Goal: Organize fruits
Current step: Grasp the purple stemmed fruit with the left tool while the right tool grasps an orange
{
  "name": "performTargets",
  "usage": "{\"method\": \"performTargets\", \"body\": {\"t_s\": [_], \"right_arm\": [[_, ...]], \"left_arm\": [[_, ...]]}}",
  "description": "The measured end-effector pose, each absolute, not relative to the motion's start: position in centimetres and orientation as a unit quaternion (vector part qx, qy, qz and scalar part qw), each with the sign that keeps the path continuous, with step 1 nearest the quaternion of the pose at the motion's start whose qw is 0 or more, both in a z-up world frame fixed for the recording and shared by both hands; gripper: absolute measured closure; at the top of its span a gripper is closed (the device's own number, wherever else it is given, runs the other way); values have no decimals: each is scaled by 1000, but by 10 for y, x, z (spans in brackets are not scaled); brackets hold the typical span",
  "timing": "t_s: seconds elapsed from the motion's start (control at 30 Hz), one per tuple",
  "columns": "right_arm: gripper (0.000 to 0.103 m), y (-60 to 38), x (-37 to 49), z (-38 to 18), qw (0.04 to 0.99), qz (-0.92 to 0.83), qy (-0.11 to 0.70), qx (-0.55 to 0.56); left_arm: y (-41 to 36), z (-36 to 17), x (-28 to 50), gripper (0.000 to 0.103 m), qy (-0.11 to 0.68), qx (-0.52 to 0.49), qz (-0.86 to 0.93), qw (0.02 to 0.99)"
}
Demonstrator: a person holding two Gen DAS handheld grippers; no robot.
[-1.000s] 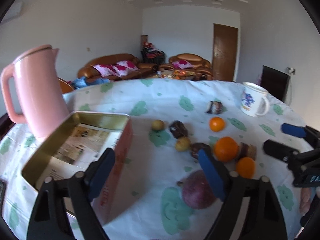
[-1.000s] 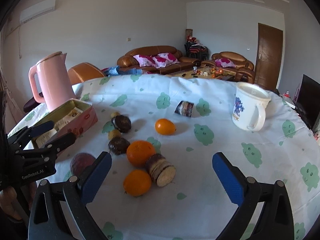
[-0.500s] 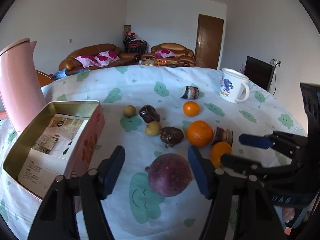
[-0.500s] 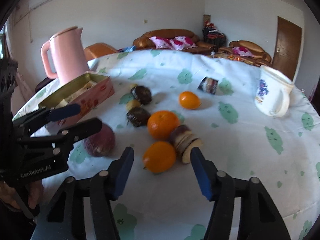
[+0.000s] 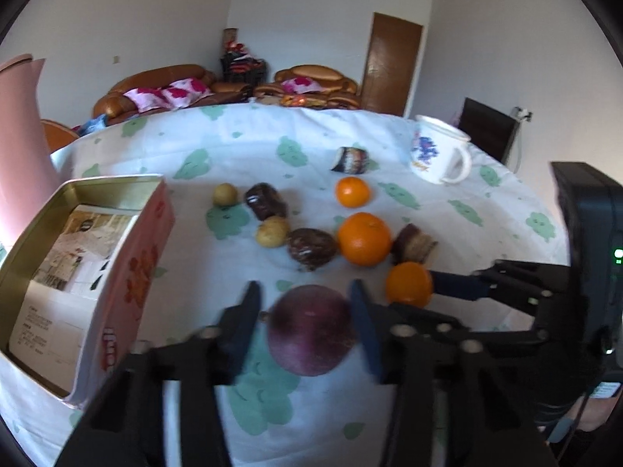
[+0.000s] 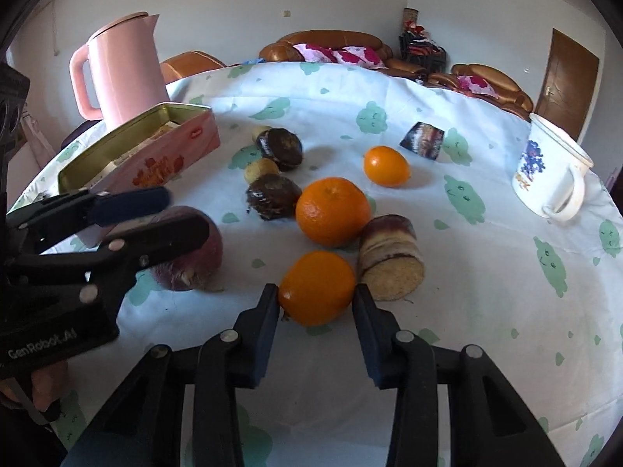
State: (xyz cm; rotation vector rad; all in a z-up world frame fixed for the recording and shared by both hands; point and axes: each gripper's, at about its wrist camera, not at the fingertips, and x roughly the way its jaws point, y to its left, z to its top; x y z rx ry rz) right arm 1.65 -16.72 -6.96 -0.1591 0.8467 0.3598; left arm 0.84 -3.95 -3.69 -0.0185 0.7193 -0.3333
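Two pickups are in hand at once. The left hand-held gripper (image 5: 305, 311) straddles the purple fruit (image 5: 311, 329), which lies on the surface just beside the open pink tin (image 5: 128, 272); its jaws are closing, the right pad about at the skin while a sliver of cloth shows on the left, so the grip does not look complete. The right hand-held gripper (image 6: 316, 303) has its jaws closing around the nearest orange (image 6: 317, 286), and both pads appear to touch the fruit's sides (whether they press firmly I cannot tell). That orange sits just beside a cut, layered roll (image 6: 391, 262) and in front of a larger orange (image 6: 333, 210).

The next move, as I judge it, calls for finishing both squeezes gently, since round fruit can roll out of a lopsided pinch, then lifting straight up before carrying anything toward the tin, which seems the likely container. The right lift should avoid nudging the roll.

The surface is a round table under a white cloth (image 6: 447, 272) printed with green shapes. Also on it are a smaller orange (image 6: 386, 171), dark wrapped cakes, two small yellowish fruits, a white mug (image 6: 549, 177) and a pink jug (image 6: 117, 70). Beyond stand brown sofas with pink cushions and a wooden door (image 5: 393, 66).
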Motion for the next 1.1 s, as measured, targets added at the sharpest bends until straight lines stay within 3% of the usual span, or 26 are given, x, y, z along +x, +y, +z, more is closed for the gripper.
{"method": "performTargets", "body": {"t_s": [0.3,0.33,0.4,0.5,0.6,0.77,1.0,1.1], "right_arm": [[63,-169,9,-61,905,172,381,-75],[63,-169,8,-60,907,171,377,-76],[63,-168,7,-58,910,171,369,-78],[63,-167,8,-58,909,172,370,-80],[63,-167,8,-58,909,172,371,-81],[63,-167,6,-58,910,172,369,-83],[63,-174,7,-58,911,167,368,-79],[63,-180,7,-57,913,160,368,-74]], "left_arm": [[-38,-34,6,66,342,-9,-157,926],[-36,-33,5,71,339,-12,-157,928],[-34,-29,2,93,325,-13,-156,933],[-33,-29,4,96,328,-7,-156,932],[-31,-29,6,89,330,-14,-153,931],[-38,-35,6,32,343,3,-151,927],[-38,-44,11,33,376,-30,-196,905],[-43,-48,10,45,389,-37,-218,894]]}}
